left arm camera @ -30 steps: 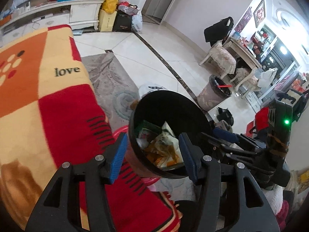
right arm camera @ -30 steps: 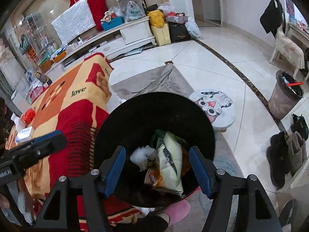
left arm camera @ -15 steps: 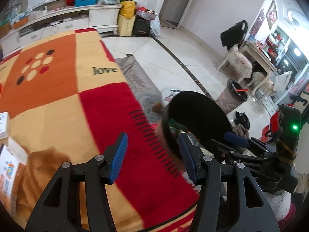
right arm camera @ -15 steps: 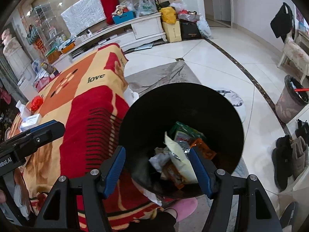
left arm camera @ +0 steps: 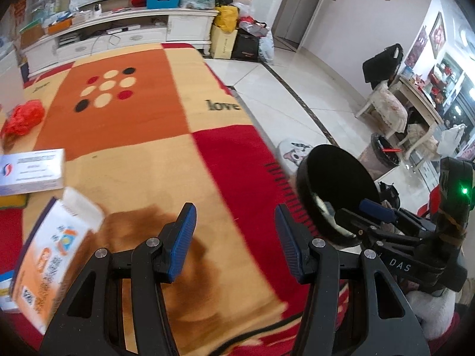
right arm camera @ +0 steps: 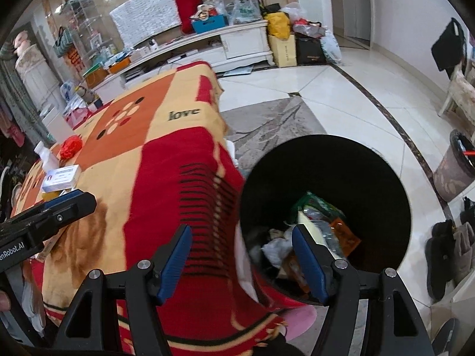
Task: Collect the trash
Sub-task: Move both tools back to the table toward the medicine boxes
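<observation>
A black trash bin (right arm camera: 326, 192) stands beside the blanket-covered table (right arm camera: 166, 178), holding several wrappers (right arm camera: 323, 222). It also shows in the left wrist view (left arm camera: 338, 184). My right gripper (right arm camera: 242, 262) is open and empty over the table's edge, its right finger above the bin's rim. My left gripper (left arm camera: 234, 241) is open and empty above the blanket (left arm camera: 148, 136). On the table's left lie an orange-and-white packet (left arm camera: 50, 264), a white box (left arm camera: 29, 175) and a crumpled red bag (left arm camera: 23, 115).
A second lined bin (right arm camera: 455, 166) stands on the tiled floor at right, near shoes (right arm camera: 448, 255). A round cat-print stool (left arm camera: 297, 151) sits past the table. A white cabinet (left arm camera: 118, 35) with clutter and bags runs along the far wall.
Both grippers swung left, from over the bin toward the table. The bin slid to the right in both views. The packet, box and red bag came into the left view.
</observation>
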### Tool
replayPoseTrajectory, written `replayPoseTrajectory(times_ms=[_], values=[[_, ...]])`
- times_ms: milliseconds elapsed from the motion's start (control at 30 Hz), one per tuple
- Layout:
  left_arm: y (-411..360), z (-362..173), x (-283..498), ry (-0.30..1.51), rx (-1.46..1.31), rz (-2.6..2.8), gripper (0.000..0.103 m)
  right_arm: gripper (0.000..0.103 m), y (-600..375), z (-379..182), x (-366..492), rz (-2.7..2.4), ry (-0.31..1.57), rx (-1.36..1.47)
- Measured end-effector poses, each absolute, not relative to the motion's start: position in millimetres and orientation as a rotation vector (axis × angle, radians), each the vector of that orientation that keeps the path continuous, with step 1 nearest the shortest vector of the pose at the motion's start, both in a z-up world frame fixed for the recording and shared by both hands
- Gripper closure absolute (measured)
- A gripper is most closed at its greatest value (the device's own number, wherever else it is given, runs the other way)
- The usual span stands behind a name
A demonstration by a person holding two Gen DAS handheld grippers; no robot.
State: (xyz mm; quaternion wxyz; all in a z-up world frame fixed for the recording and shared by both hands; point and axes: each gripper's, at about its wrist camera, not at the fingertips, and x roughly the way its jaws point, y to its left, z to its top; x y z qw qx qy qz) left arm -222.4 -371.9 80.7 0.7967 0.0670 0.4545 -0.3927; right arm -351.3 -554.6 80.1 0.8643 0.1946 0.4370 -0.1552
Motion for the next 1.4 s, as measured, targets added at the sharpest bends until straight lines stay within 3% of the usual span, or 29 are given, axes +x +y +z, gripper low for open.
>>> replayPoseTrajectory(times_ms=[500, 733, 1100, 1400], values=[[-251, 92, -173, 0.956, 0.084, -0.634, 0.049, 0.032, -491, 79, -304, -0.194, 0.956, 0.363], [-194, 66, -130, 1.033, 0.015, -0.457, 0.050, 0.032, -465, 80, -287, -0.133, 0.964, 0.341], [-231, 41, -179, 1.138, 0.016, -0.658, 0.049, 0.032, -450, 83, -276, -0.101, 0.970, 0.327], [-223, 58, -205, 1.143, -0.023, -0.770, 0.049, 0.028, -433, 88, -272, -0.063, 0.975, 0.338]])
